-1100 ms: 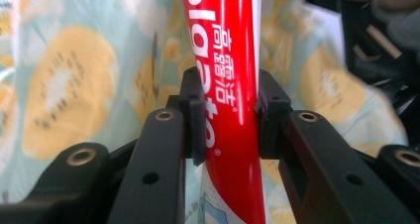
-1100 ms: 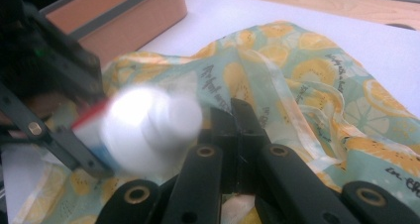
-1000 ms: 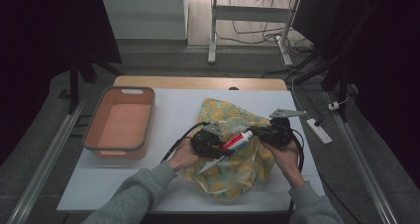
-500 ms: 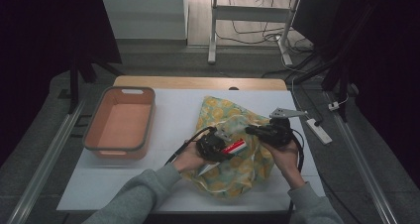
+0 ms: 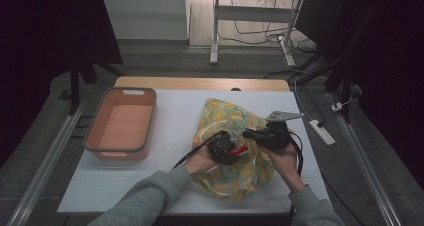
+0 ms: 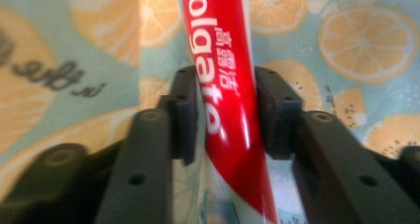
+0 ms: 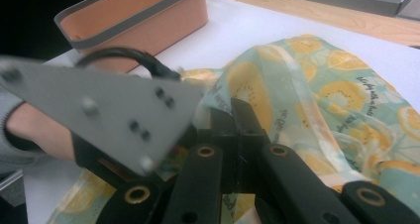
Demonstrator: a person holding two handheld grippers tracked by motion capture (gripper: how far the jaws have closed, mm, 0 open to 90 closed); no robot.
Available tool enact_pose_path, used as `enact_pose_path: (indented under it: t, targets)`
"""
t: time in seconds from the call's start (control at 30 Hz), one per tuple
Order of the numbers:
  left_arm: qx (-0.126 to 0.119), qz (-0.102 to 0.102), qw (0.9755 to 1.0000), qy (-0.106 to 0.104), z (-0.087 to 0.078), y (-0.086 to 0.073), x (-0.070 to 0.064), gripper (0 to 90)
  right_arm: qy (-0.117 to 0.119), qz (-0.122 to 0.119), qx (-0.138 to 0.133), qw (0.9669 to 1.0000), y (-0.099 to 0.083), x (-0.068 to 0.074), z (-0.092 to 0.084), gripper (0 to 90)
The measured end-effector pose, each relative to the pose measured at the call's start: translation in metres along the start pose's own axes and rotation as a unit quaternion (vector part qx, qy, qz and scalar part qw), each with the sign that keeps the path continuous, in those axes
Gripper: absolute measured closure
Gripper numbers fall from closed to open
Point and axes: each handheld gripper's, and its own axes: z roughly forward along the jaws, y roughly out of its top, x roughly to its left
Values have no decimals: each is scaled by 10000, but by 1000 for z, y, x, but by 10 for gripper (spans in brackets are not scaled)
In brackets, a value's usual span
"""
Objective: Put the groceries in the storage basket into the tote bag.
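Tabletop (image 5: 175,111): white surface, carrying all items.
Bag (image 5: 235,178): pale-blue plastic bag printed with orange slices, lying right of centre.
Bin (image 5: 121,123): empty salmon-pink plastic bin with grey rim, sitting well left of the bag.
Left gripper (image 6: 223,115): fingers clamping a red-and-white Colgate toothpaste tube (image 6: 225,85) over the bag; the left gripper view is showing the lettering, the high view a red fleck.
Right gripper (image 7: 233,120): fingers pinching shut on the bag's translucent edge; grey three-cornered plate (image 7: 94,110) showing close by.
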Motion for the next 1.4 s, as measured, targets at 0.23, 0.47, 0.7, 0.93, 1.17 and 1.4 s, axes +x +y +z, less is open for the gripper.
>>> enact_pose_path:
  t: [0.23, 0.47, 0.7, 0.93, 1.17, 1.4]
  targets:
    - [-496, -122, 9986, -110, -38, -6, 13, 512, -58, 103, 23, 9999, -3, -7, -1, 891]
    - [-806, -267, 9963, -131, -64, -13, 23, 505, -68, 119, 99, 9999, -6, -10, 2, 891]
    - [-1060, -438, 9934, -93, -89, -21, 33, 483, -59, 127, 142, 9998, -7, -10, 3, 891]
    - [-1152, -613, 9914, 44, -111, -35, 41, 447, -53, 124, 223, 9997, -10, -10, 5, 891]
    - [-1073, -754, 9911, 212, -138, -64, 42, 441, -77, 116, 295, 9995, -15, -11, 5, 891]
    - [-988, -1126, 9882, 316, -149, -94, 48, 426, -84, 91, 315, 9994, -19, -10, 3, 891]
